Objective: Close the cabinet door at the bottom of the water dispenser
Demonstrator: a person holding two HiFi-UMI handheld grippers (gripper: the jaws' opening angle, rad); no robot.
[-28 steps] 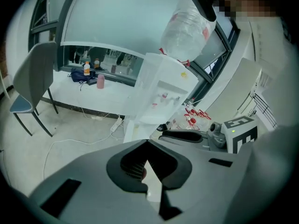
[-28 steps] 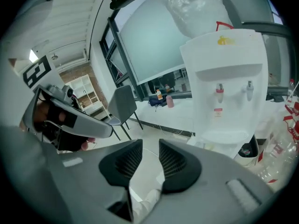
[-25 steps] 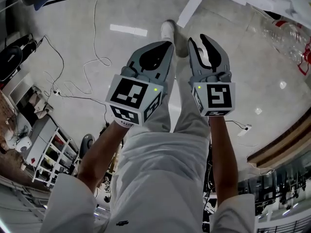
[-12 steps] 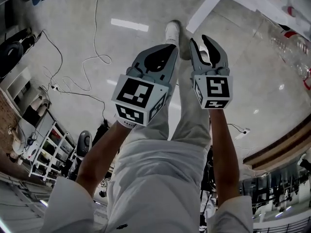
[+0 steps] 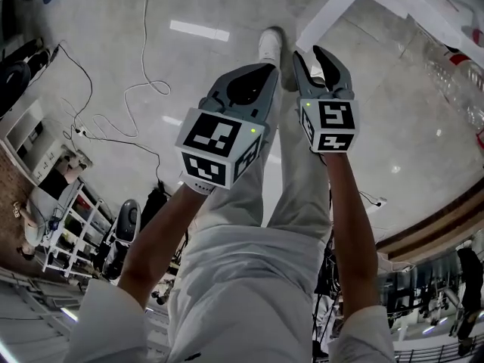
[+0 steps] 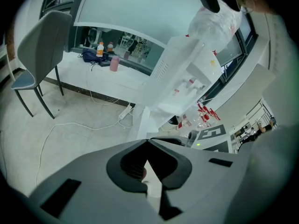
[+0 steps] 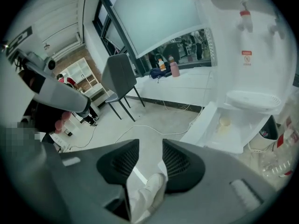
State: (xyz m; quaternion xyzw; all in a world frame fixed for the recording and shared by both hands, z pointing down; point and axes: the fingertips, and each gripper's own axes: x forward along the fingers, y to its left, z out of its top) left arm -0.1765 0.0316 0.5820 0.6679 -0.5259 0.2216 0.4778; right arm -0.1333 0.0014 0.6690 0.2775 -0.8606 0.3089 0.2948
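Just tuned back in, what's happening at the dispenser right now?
A person holds a tool in each hand above the floor, facing a white water dispenser. Its bottom cabinet door stands open. The left tool is shut with nothing in it. The right tool has just been opening its jaws, and nothing is between them. Neither tool touches the door, so the closing has not started.
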